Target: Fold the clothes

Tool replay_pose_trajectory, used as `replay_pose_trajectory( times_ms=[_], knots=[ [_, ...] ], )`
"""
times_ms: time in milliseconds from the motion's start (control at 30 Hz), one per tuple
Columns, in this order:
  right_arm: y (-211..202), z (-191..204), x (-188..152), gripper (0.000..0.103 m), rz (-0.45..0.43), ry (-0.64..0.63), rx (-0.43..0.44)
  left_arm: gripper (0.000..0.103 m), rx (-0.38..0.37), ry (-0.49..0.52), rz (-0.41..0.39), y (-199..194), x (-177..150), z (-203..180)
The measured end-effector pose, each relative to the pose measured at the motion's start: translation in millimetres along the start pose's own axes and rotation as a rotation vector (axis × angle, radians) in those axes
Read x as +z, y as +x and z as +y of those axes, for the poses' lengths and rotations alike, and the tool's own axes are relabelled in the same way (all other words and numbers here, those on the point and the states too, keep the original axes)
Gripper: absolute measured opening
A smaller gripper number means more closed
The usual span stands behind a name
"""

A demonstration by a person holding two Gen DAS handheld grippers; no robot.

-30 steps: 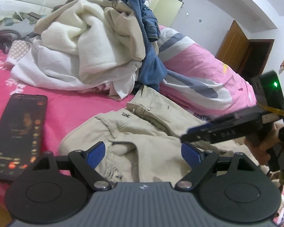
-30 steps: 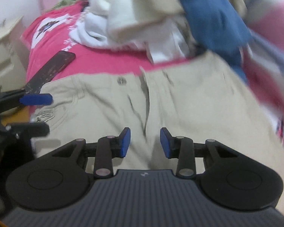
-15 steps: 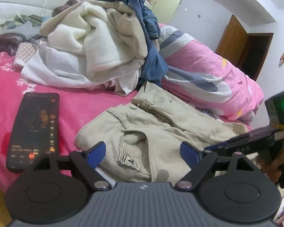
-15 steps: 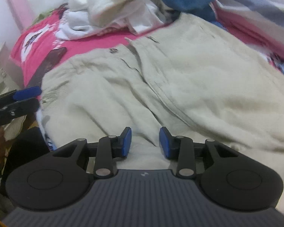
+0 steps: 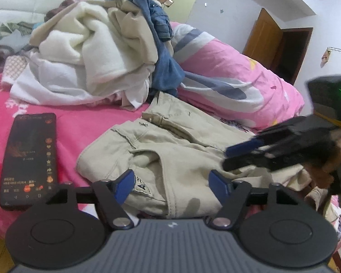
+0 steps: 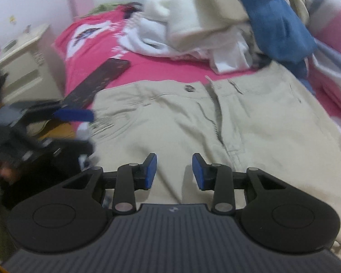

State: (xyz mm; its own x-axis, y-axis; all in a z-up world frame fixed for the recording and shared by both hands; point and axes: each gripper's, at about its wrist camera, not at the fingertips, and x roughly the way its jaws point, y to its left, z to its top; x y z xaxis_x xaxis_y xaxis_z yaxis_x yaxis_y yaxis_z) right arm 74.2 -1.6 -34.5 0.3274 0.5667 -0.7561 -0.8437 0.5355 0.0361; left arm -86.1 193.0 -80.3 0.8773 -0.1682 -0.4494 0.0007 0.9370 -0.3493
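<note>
One beige twill trousers (image 6: 250, 118) | creased, flat | glossy phone (image 5: 29, 159) beside

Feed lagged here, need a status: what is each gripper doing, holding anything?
Left gripper: open, jaws just been closing, astride a fold of the beige trousers, not pinching it.
Right gripper: open, empty, above the trousers.

Pale lilac walls (image 5: 234, 11), brown wooden door (image 5: 264, 37) ajar on dark doorway, cream bedside cabinet (image 6: 20, 68), white padded headboard (image 5: 18, 6), bed in pink sheet (image 5: 84, 122)
</note>
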Motion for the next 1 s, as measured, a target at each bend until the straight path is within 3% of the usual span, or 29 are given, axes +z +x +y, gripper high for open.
replay_pose_trajectory(
  times_ms=[200,300,433,567,633,800,900,967,1000],
  knots=[
    [-37,42,-45,0.034,-0.018,-0.145,-0.081,0.063,-0.038,-0.094,0.079,-5,2,12],
    [-47,54,-67,0.034,-0.017,-0.213,-0.200,0.063,-0.053,-0.160,0.140,-3,0,18],
    [-75,36,-87,0.034,-0.037,-0.155,-0.332,0.063,-0.053,-0.237,0.212,3,-2,23],
    [-97,15,-111,0.034,0.008,-0.153,-0.503,0.063,-0.073,-0.327,0.230,11,-1,26],
    [-113,-6,-125,0.034,-0.007,0.015,-0.524,0.063,-0.078,-0.363,0.234,15,1,25],
    [-162,-39,-178,0.033,-0.182,0.491,-0.510,0.062,-0.049,-0.405,0.242,25,3,21],
    [-191,-34,-202,0.034,-0.326,0.642,-0.544,0.060,-0.023,-0.407,0.238,27,6,17],
    [-209,-29,-217,0.045,-0.442,0.736,-0.553,0.060,-0.005,-0.406,0.237,28,7,15],
    [-215,-30,-226,0.055,-0.480,0.790,-0.549,0.060,0.003,-0.405,0.235,29,7,14]
  ],
)
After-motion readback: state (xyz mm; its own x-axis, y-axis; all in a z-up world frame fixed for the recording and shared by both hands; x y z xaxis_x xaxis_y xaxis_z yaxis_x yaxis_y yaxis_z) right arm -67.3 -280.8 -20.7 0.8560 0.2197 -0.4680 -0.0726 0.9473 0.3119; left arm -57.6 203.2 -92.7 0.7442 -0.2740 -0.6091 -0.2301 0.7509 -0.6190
